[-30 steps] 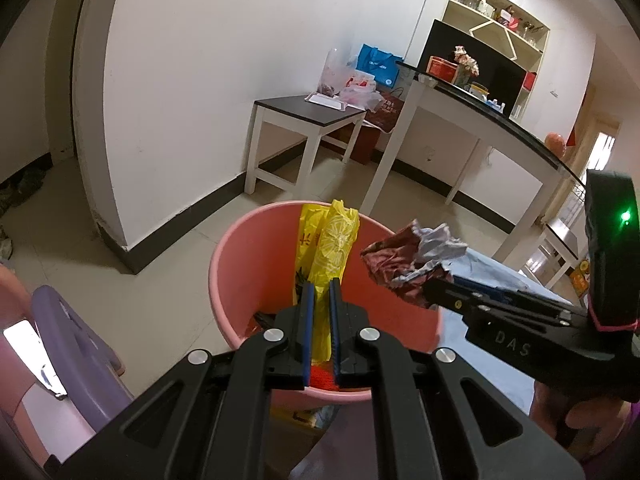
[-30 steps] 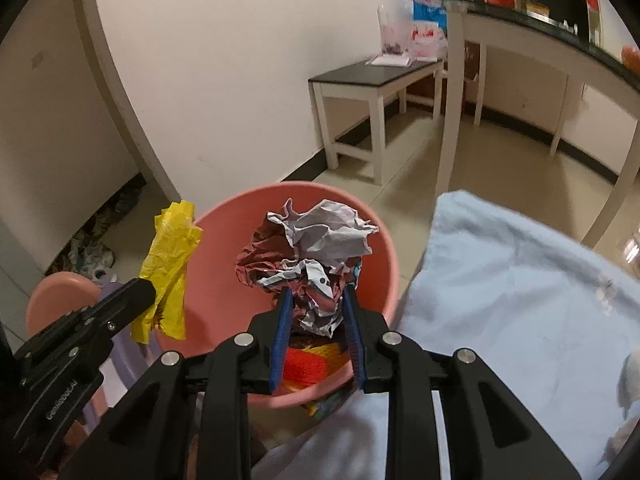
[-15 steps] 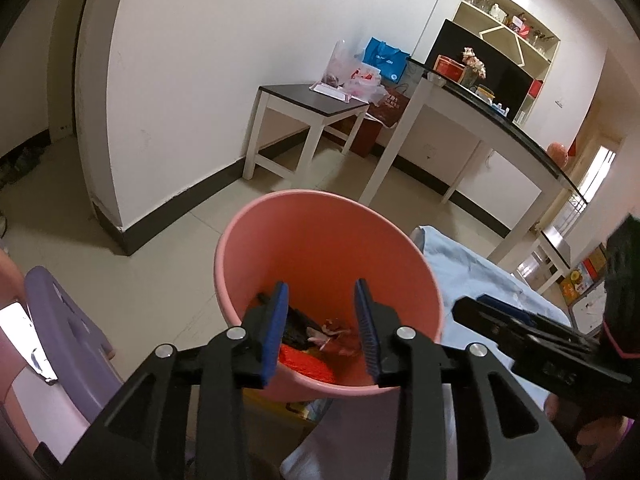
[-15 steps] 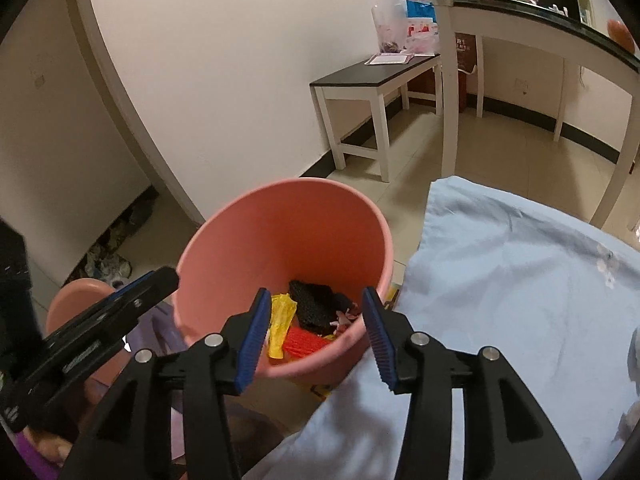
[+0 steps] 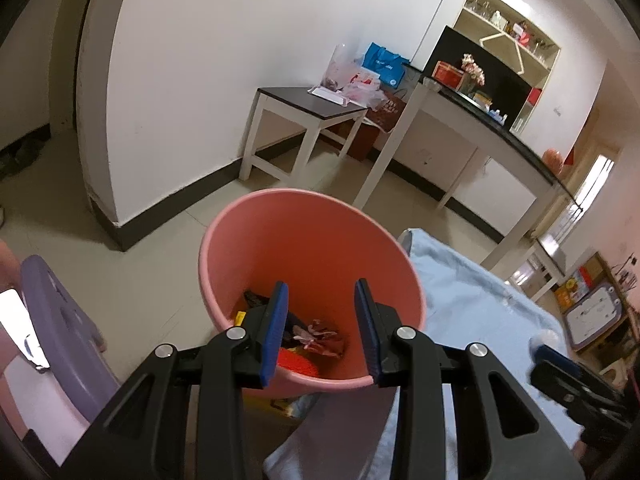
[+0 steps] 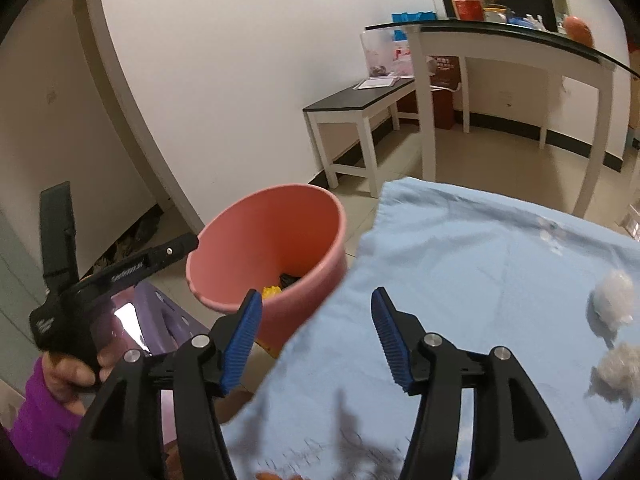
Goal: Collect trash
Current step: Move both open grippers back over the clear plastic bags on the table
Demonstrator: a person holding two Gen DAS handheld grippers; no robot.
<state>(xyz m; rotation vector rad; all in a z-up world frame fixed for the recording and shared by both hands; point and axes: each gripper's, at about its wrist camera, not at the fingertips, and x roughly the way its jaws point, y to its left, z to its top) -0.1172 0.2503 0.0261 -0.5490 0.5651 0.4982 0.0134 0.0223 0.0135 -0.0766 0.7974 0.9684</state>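
Note:
A pink bucket [image 5: 280, 200] stands on the floor beside a table draped in light blue cloth [image 5: 472, 292]. Inside it lie a crumpled red-and-white paper [image 5: 320, 334], red mesh [image 5: 298, 362], and a yellow wrapper [image 6: 271, 291]. My left gripper [image 5: 320, 286] hangs open over the bucket's near rim, holding nothing. My right gripper [image 6: 316, 294] hovers over the cloth's left edge next to the bucket [image 6: 320, 240]; its jaws are opening and nothing is between them. Two white crumpled tissues [image 6: 612, 300] [image 6: 614, 368] lie on the cloth at the right.
A purple stool [image 5: 52, 312] sits left of the bucket. Behind it are a low black-topped table [image 5: 312, 108], a long counter on white legs [image 5: 500, 132] and a white wall corner [image 5: 100, 200]. A hand in a purple sleeve [image 6: 72, 368] holds the left gripper [image 6: 184, 244].
Both grippers opened: the yellow wrapper and the crumpled paper dropped into the bucket. The right gripper then drew away to the right, over the blue cloth.

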